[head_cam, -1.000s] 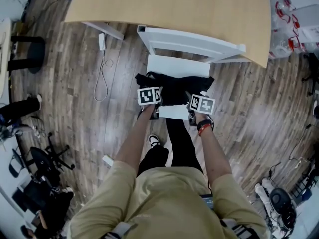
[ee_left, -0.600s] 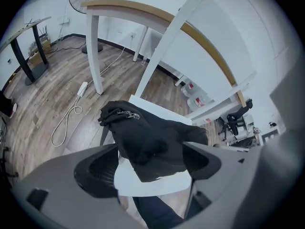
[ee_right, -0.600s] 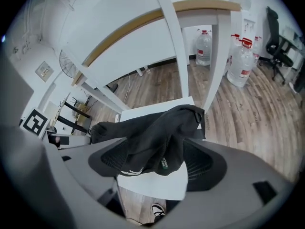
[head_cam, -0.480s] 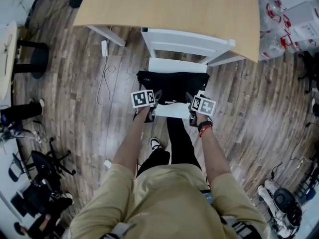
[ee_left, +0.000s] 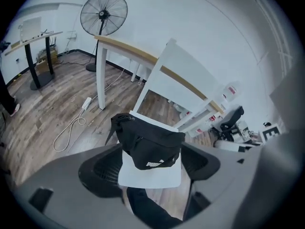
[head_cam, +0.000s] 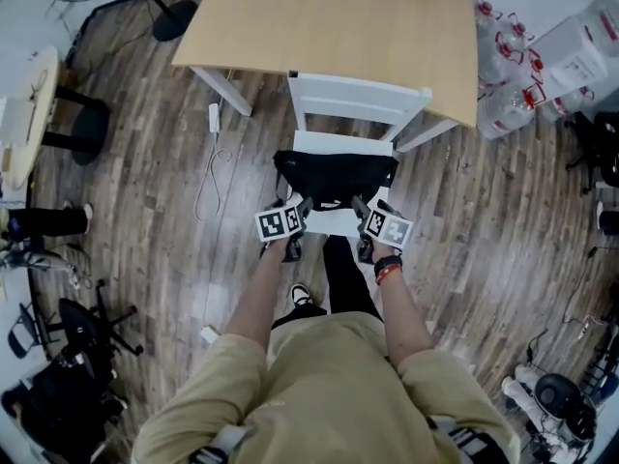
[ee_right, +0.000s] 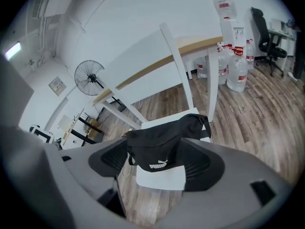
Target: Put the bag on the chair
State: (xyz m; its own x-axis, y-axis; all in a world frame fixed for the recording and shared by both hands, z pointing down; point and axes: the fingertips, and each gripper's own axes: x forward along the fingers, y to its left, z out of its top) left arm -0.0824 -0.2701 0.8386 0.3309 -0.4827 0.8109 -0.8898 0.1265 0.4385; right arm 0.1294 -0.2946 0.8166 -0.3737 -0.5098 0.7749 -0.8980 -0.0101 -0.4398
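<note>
The black waist bag (head_cam: 334, 177) lies across the seat of the white chair (head_cam: 356, 93), one strap end hanging off the left side. Both grippers hover just in front of the seat's near edge, apart from the bag. My left gripper (head_cam: 302, 207) is open, as is my right gripper (head_cam: 360, 207); their jaws have just been opening and nothing is between them. In the left gripper view the bag (ee_left: 150, 144) rests on the seat (ee_left: 150, 176) beyond the spread left gripper (ee_left: 151, 168). The right gripper view shows the bag (ee_right: 162, 147) beyond the open right gripper (ee_right: 157, 168).
A wooden table (head_cam: 329, 27) stands right behind the chair. Water bottles (head_cam: 503, 75) stand at the right, and a white cable (head_cam: 208, 172) lies on the floor at the left. A fan (ee_left: 104, 14) is by the table. The person's shoe (head_cam: 300, 296) is below the seat.
Both grippers were down at the bag's front edge. They have since let go, opened, and lifted back toward the person. The bag stays on the seat.
</note>
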